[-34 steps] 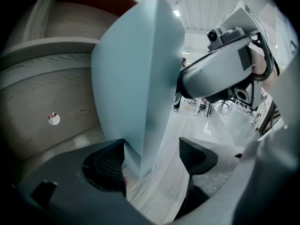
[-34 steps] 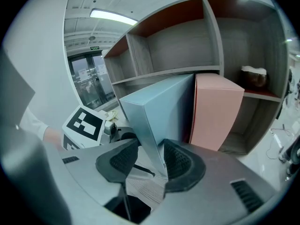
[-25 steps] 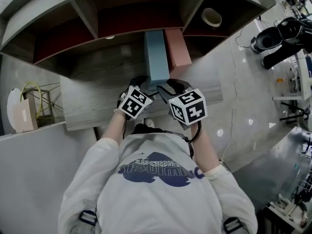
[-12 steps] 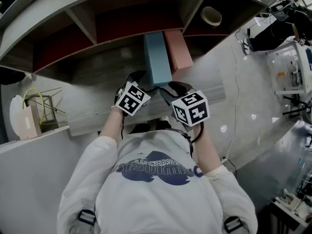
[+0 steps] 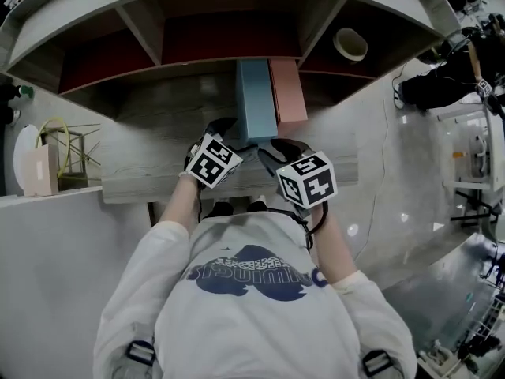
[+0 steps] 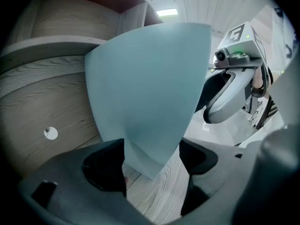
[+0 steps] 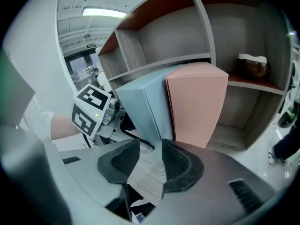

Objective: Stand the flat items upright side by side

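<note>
Head view: left gripper (image 5: 233,138) grips blue box (image 5: 256,101) (beside pink box (image 5: 288,93)); right gripper (image 5: 265,148) loosely straddles it

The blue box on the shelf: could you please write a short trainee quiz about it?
1. True or false: the blue box lies flat on the shelf.
2. The box standing next to it is: A pink, B green, C yellow?
3. What does the left claw grip?
Key: 1 false, it stands upright; 2 A, the pink box; 3 the blue box.
</note>
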Demonstrator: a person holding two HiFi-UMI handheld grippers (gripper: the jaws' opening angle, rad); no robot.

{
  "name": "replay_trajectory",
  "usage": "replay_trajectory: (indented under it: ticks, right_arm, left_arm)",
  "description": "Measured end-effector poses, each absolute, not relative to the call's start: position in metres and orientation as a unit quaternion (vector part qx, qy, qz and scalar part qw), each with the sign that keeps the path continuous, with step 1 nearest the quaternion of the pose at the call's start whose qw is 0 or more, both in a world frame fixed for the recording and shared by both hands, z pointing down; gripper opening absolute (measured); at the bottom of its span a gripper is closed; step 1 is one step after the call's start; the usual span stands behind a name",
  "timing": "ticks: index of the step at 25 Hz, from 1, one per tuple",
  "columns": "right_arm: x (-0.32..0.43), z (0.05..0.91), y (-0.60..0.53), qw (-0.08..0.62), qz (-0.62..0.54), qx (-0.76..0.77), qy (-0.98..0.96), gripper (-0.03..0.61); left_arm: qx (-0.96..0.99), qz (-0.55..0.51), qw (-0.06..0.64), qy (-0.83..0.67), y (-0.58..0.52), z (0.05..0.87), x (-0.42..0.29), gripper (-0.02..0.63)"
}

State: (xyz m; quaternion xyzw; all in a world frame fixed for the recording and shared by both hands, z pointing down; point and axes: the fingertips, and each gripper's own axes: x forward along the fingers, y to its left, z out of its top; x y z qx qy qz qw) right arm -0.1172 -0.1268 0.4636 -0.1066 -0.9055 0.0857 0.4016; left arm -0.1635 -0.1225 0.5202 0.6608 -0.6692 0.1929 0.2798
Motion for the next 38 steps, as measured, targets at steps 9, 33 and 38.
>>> replay_trajectory:
  ticks: [9,33,38]
  right_arm:
    - [-0.111,0.469,-0.122,0.406,0.077,-0.154,-0.898,0.137]
    - [-0.114,0.465,-0.14,0.416,0.066,-0.208,-0.883,0.14]
    - [-0.094,0.475,-0.208,0.437,0.003,-0.152,-0.886,0.166]
  left_arm:
    - [0.633,0.193,0.288,-0.693,-0.126,0.518,-0.168,0.376]
    - [0.651,0.206,0.297,-0.668,-0.142,0.519,-0.179,0.376]
    - [0.645,0.23,0.277,-0.674,-0.138,0.512,-0.182,0.376]
